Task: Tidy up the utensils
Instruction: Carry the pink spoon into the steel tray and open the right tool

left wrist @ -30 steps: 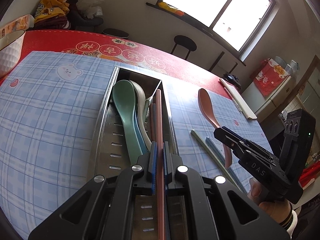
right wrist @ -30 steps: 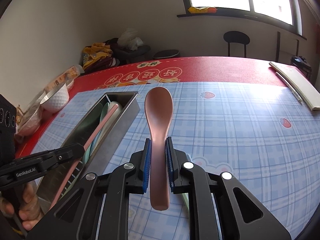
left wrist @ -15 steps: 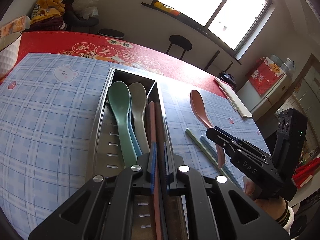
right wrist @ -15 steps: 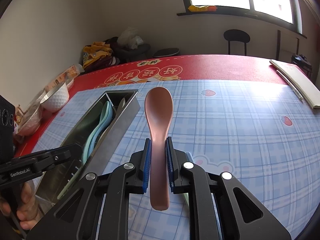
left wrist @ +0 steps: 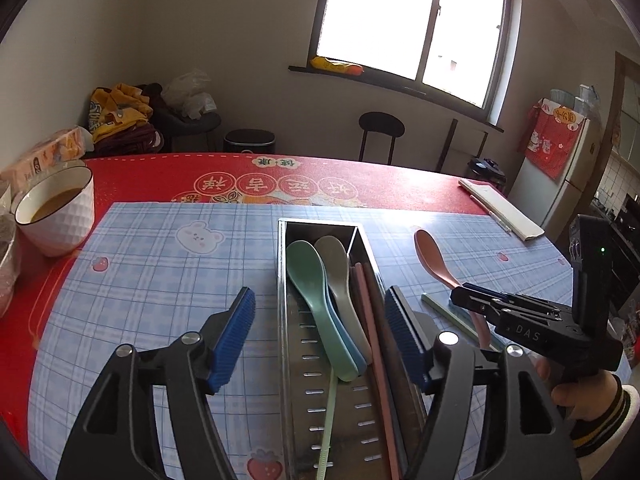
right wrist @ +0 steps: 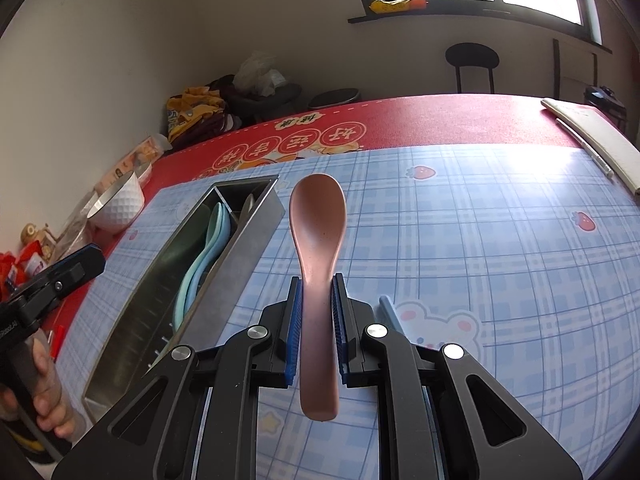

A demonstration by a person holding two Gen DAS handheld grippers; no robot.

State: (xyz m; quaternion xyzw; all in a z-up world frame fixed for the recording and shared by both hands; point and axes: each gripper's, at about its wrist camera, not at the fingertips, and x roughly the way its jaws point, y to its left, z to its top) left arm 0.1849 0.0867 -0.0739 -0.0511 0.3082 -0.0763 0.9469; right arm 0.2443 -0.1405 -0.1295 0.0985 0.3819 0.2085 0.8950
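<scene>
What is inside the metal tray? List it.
In the metal tray: green spoon, grey spoon, a blue spoon mostly covered beneath them, pink chopstick, dark chopstick, pale green chopstick. Anything deeper is hidden.

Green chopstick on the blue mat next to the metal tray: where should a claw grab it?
Probably grab its bare far stretch, coming straight down, pads either side of its thin width. The green chopstick lies flat on the mat, so only its long sides offer a pinch. Its near end hides behind the right claw, busy holding the pink spoon.
</scene>
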